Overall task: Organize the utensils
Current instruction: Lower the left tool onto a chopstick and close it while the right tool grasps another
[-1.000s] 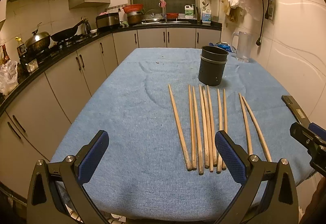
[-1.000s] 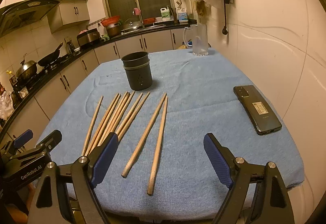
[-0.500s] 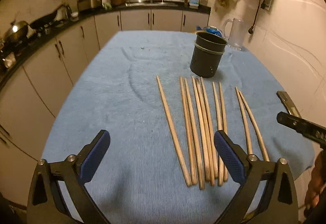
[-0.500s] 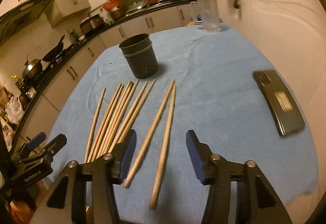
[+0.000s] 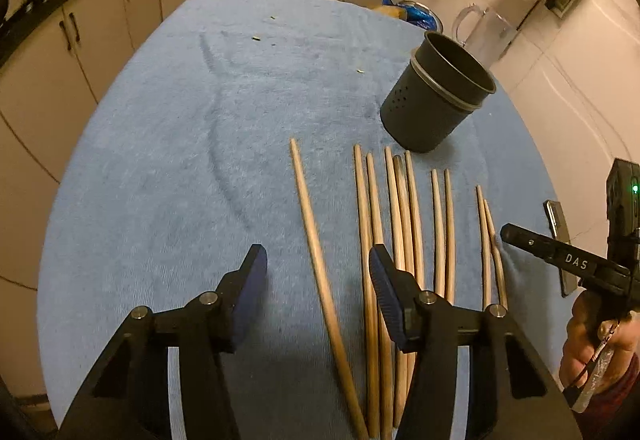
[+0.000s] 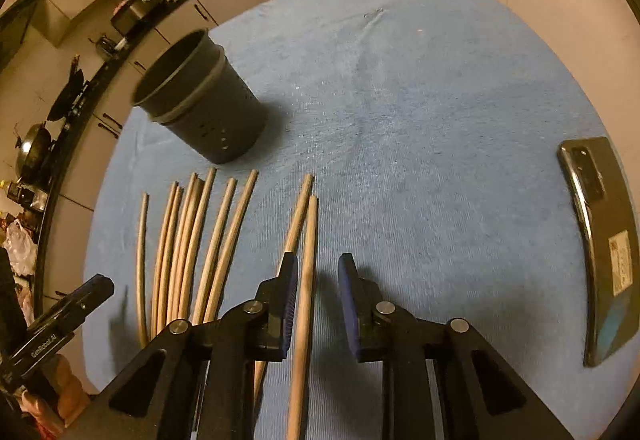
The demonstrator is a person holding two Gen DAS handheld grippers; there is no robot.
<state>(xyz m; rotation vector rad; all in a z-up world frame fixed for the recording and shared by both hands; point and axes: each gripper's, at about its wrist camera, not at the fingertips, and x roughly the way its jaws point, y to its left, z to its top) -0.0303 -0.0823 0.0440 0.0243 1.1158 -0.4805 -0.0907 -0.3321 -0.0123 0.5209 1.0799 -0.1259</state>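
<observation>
My right hand-held gripper (image 6: pixel 318 276) straddles the rightmost chopstick (image 6: pixel 306 272), jaws narrow, not touching. My left hand-held gripper (image 5: pixel 318 266) stands half open around the leftmost chopstick (image 5: pixel 316 260); the holder (image 5: pixel 434 99) sits at one o'clock.

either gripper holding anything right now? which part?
Nothing held. Left gripper is open around the leftmost chopstick; right gripper is open around the rightmost chopstick, toward its near end. Jaws not closed on either.

"DAS" is printed in white on the black body of the right gripper (image 5: pixel 568 260), seen at three o'clock in the left wrist view. "GenRobot.AI" is printed on the left gripper (image 6: pixel 52 336), at eight o'clock in the right wrist view. The label on the phone (image 6: pixel 604 240) cannot be read.
</observation>
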